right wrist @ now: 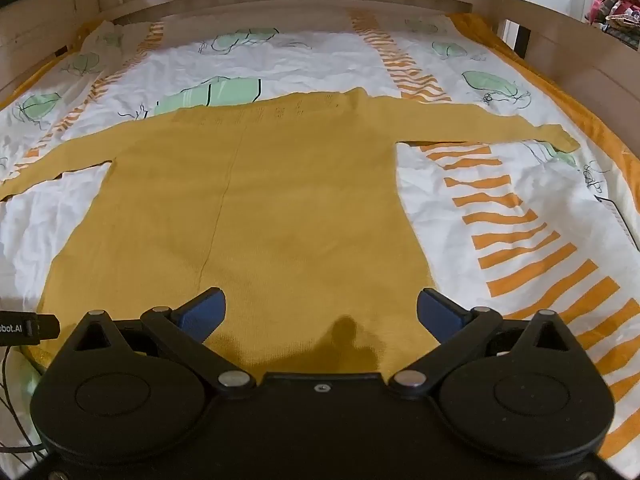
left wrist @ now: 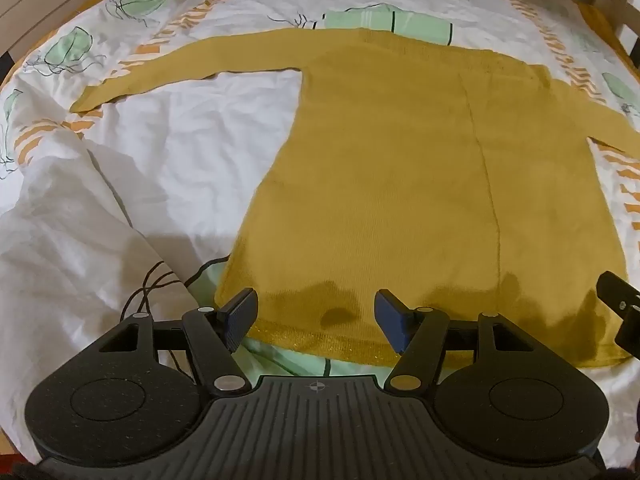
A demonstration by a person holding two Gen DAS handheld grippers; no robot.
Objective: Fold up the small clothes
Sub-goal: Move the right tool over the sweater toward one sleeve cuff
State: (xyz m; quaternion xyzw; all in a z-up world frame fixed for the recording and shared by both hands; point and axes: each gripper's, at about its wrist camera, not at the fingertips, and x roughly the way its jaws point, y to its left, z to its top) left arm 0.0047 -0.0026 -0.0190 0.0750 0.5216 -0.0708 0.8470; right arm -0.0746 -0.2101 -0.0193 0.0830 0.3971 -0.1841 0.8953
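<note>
Blue-padded left gripper (left wrist: 316, 320) half spread, right gripper (right wrist: 321, 314) spread wide; both hover over near hem, pinching nothing. Mustard sweater (left wrist: 400, 184) flat on patterned bedsheet (left wrist: 180, 152), sleeves stretched left and right farther off.

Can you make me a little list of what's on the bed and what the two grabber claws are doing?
garment: yellow sweater, lying flat, both sleeves spread out
surface: patterned bedsheet
left gripper: open, over the sweater's bottom hem, holding nothing
right gripper: wide open, over the hem, holding nothing
folding: not started
</note>
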